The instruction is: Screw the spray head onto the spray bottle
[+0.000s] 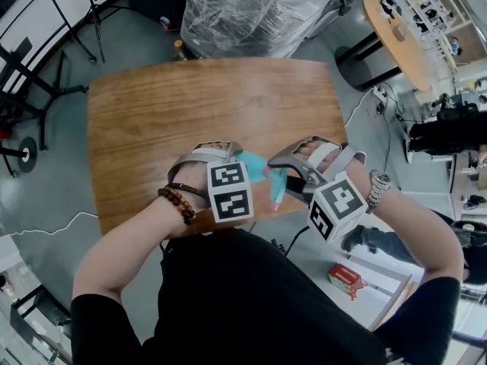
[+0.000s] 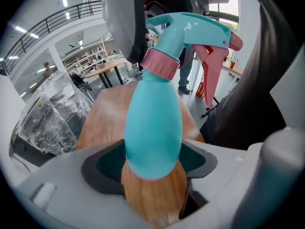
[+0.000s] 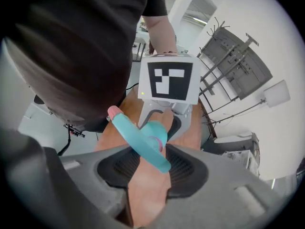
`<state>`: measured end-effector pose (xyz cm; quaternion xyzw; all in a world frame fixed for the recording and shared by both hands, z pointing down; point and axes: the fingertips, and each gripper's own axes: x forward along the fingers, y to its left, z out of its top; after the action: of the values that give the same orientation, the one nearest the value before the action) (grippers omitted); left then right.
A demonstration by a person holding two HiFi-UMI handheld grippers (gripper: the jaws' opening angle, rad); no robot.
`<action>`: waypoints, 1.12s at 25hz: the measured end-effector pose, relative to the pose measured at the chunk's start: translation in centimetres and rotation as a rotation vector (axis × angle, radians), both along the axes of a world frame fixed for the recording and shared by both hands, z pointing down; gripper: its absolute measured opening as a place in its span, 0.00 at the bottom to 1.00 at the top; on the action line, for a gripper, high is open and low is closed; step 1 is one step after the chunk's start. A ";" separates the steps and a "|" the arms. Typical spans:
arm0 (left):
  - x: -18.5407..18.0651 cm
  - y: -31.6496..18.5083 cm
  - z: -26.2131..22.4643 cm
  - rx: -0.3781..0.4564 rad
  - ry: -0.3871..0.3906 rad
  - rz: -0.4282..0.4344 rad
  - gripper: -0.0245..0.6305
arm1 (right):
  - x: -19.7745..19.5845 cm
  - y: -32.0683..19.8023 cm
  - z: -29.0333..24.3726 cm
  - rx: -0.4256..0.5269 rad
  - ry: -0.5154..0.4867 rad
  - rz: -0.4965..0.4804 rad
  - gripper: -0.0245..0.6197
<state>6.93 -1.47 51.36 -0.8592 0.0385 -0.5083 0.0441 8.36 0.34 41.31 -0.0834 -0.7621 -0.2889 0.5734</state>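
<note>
My left gripper [image 1: 228,155] is shut on a teal spray bottle [image 1: 251,162] over the near edge of the wooden table [image 1: 205,97]. In the left gripper view the bottle [image 2: 152,132] sits between both pads, and a pink collar [image 2: 159,63] joins it to the teal spray head [image 2: 195,27] with its pink trigger. My right gripper [image 1: 295,170] comes in from the right and closes around the spray head [image 1: 278,185]. In the right gripper view the head [image 3: 140,140] lies slantwise across the gap and touches both pads of the right gripper [image 3: 147,162].
A plastic-wrapped load [image 1: 259,10] stands beyond the table's far edge. A round wooden table [image 1: 399,36] is at the upper right, dark stands [image 1: 23,128] at the left, and a red box [image 1: 346,276] lies on a white shelf at the lower right.
</note>
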 end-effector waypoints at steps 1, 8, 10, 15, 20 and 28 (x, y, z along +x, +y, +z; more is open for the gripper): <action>0.0 0.1 -0.1 0.002 0.000 0.003 0.61 | 0.1 0.1 0.1 -0.005 0.000 -0.004 0.28; -0.1 -0.2 -0.3 0.053 0.013 0.000 0.61 | 0.1 -0.3 0.1 -0.353 -0.111 0.350 0.25; -0.1 -0.4 -0.3 0.073 0.021 -0.010 0.61 | 0.0 -0.8 0.0 -0.478 -0.165 0.502 0.25; -0.5 -1.1 -0.4 0.091 0.058 -0.065 0.60 | 0.1 -2.2 0.3 -0.740 -0.352 0.872 0.25; -0.8 -1.9 0.0 0.105 0.061 -0.125 0.60 | 0.4 -3.8 0.7 -0.964 -0.547 1.260 0.25; -0.8 -2.9 0.7 0.150 0.046 -0.183 0.61 | 0.9 -4.4 1.5 -0.850 -0.623 1.391 0.25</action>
<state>6.17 -4.34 52.07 -0.8579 0.1554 -0.4860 0.0608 9.25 -4.06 42.82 0.2768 -0.8053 0.4260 0.3055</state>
